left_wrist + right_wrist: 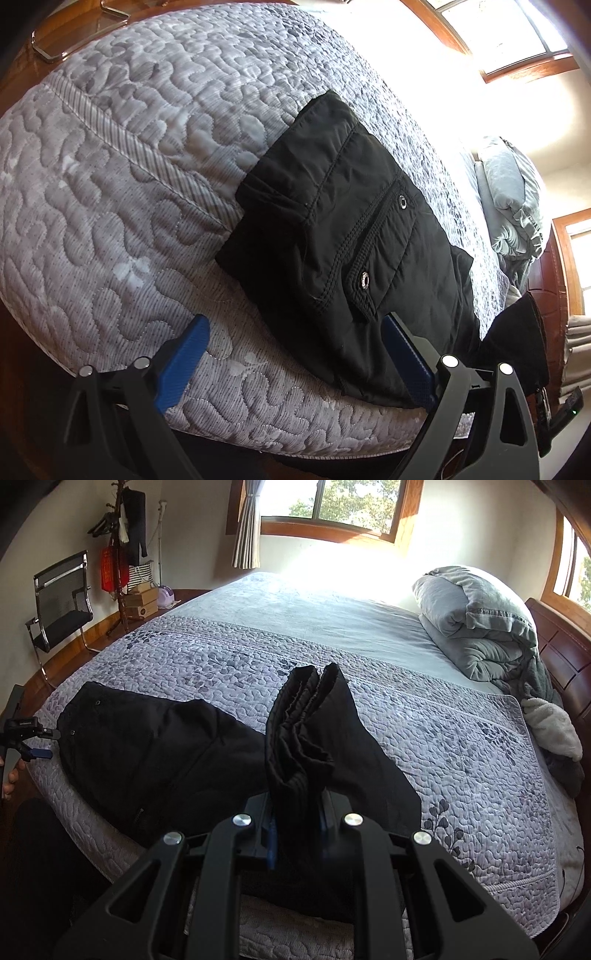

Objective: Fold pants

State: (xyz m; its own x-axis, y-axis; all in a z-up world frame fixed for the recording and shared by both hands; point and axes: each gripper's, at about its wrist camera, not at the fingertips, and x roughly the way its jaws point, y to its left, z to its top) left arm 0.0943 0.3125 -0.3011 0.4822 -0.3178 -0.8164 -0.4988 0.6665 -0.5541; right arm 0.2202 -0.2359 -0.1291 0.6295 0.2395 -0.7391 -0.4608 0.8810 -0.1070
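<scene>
Black pants (332, 229) lie on the quilted bedspread (129, 177), waist end with two metal snaps toward me. My left gripper (295, 343) hangs open at the bed's near edge. Its left blue finger (188, 347) is over bare quilt and its right finger (402, 354) sits against the waist edge. In the right wrist view the waist part (147, 746) lies flat at left. My right gripper (297, 827) is shut on the bunched leg ends (310, 716), which stick up past the fingers. The left gripper (33, 746) shows at the far left.
A rolled grey duvet (480, 627) and a white fleece (554, 731) lie by the wooden headboard (561, 653). A black mesh chair (62, 602), a coat rack (122, 554) and boxes (140, 602) stand on the wooden floor left of the bed.
</scene>
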